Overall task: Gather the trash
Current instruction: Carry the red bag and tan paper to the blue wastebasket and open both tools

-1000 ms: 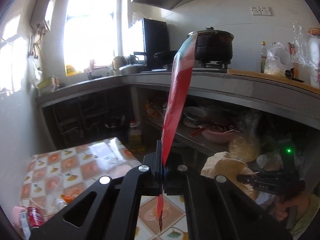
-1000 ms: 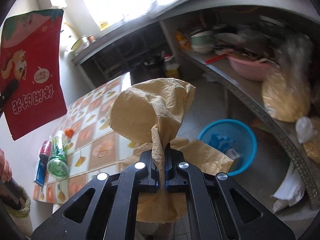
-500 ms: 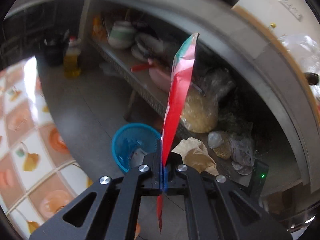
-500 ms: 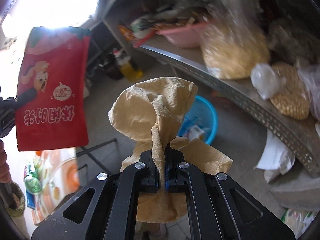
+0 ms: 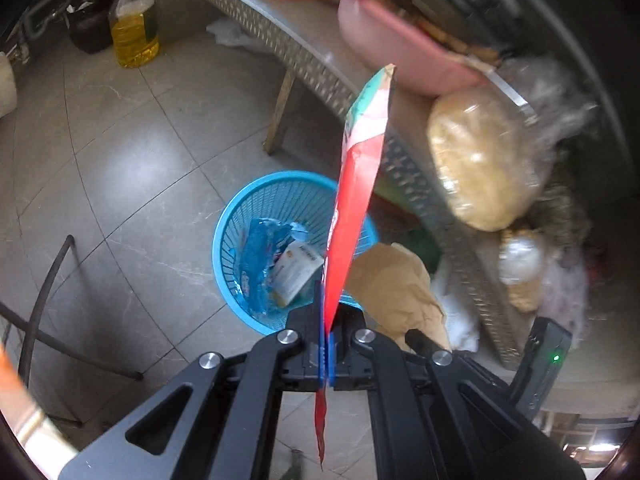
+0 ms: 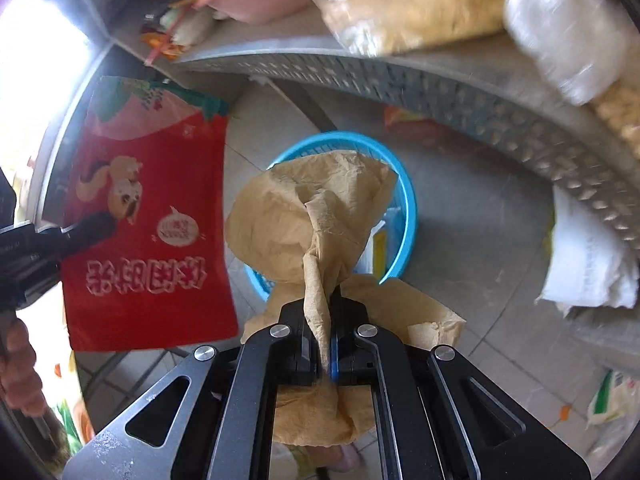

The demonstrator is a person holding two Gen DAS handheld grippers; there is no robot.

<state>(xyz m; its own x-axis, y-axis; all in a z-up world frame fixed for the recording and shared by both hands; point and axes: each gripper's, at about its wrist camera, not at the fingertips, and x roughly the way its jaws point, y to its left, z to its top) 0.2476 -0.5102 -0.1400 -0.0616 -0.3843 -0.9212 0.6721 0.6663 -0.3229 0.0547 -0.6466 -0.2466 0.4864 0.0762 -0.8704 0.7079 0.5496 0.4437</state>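
Fingers on the left gripper [image 5: 325, 344] are clamped flat on a red snack bag [image 5: 352, 216], seen edge-on in its own view and standing up from the pinch, and over on the right gripper [image 6: 326, 336] the fingers are pressed together on a crumpled brown paper [image 6: 316, 216], its wad bulging above them. Both have swung down hard: a second ago the left view looked across at the kitchen counter and the patterned tabletop, and now it looks steeply down at the tiled floor [image 5: 132, 152]. Just past the fingertips sits the blue basket [image 5: 256, 208] on that floor, with a blue wrapper [image 5: 260, 264] and a white packet [image 5: 296, 272] lying inside it. From the right view the brown paper hangs over the basket's rim [image 6: 408, 208], far closer than it was a second back, and the red bag hangs to the left of it, the left gripper's black finger [image 6: 84, 230] across its face. Beyond the basket runs the perforated metal shelf [image 5: 288, 44], carrying a pink basin [image 5: 384, 44] and a clear bag of yellowish grain [image 5: 484, 160]. Far off up-left an oil bottle [image 5: 134, 28] stands on the floor.
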